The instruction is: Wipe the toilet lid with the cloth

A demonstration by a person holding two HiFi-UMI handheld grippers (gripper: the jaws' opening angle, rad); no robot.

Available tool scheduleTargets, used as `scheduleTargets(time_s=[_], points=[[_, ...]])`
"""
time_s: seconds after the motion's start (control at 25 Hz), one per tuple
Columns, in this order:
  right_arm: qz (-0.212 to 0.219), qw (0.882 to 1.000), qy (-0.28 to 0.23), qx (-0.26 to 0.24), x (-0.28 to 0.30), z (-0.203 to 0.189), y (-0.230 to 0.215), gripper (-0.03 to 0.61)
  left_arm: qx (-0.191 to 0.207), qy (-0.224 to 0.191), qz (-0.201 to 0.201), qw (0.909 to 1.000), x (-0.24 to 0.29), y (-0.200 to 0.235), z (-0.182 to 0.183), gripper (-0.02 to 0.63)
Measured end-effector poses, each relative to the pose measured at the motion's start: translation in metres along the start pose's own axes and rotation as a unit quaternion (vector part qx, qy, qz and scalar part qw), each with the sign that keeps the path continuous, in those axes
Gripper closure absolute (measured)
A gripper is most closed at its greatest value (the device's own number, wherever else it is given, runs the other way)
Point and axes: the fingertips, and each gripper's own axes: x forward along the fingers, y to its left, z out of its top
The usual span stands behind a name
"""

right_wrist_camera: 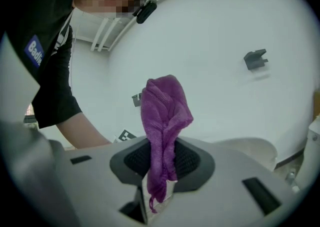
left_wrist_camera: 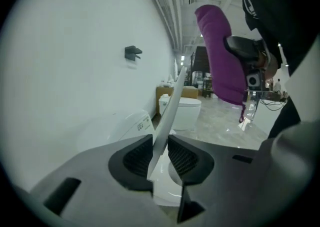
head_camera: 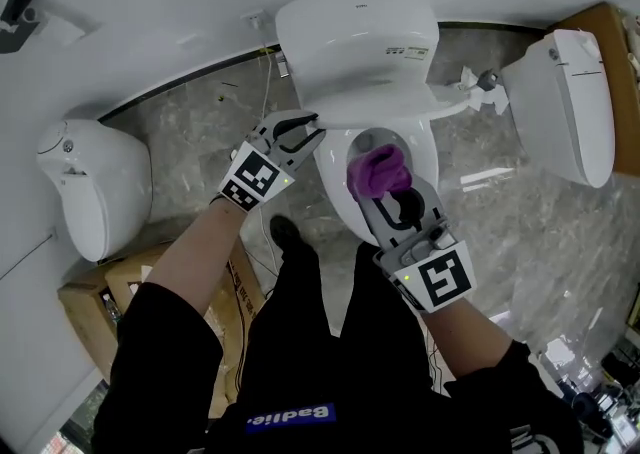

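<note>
The label (head_camera: 405, 52) on the tank (head_camera: 340, 37) is too small for us to read. The left gripper (head_camera: 303, 130) pinches the thin edge of the raised lid (left_wrist_camera: 169, 111). The right gripper (head_camera: 402, 204) clamps the purple cloth (head_camera: 378, 170) over the bowl, just right of the lid edge. Bare floor (head_camera: 200, 132) lies either side. We see a left toilet (head_camera: 95, 187) and a right toilet (head_camera: 565, 102) (both well apart), and a box (head_camera: 85, 307) near left.

The left gripper (head_camera: 300, 130) reaches forward on an outstretched bare left forearm (head_camera: 190, 242), jaws closed on the thin edge of the toilet lid (left_wrist_camera: 170, 106). The right gripper (head_camera: 388, 192), on the right forearm (head_camera: 475, 337), pinches the purple cloth (head_camera: 378, 168), which bunches up beyond its jaws.
</note>
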Motion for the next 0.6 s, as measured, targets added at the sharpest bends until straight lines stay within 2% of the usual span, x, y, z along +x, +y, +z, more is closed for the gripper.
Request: scheduleTargets(time_s=[0.16, 0.28, 0.36, 0.48, 0.6], points=[[-0.009, 1.0, -0.005, 0.005, -0.022, 0.009, 0.004, 0.48, -0.009, 0.026, -0.053, 0.9982, -0.01, -0.053, -0.016, 0.508], [-0.013, 1.0, 0.005, 0.007, -0.04, 0.012, 0.007, 0.48, -0.03, 0.037, -0.068, 0.9965, -0.019, -0.082, -0.026, 0.505], [-0.014, 1.0, 0.009, 0.01, -0.051, 0.017, 0.008, 0.48, -0.061, 0.031, -0.056, 0.9961, -0.028, -0.088, -0.027, 0.506], [-0.01, 1.0, -0.005, 0.005, -0.059, 0.03, 0.006, 0.48, -0.112, 0.014, -0.018, 0.9934, -0.037, -0.08, -0.019, 0.539], [-0.015, 1.0, -0.001, -0.001, -0.057, 0.027, -0.004, 0.48, -0.136, 0.016, -0.009, 0.9905, -0.023, -0.086, -0.019, 0.558]])
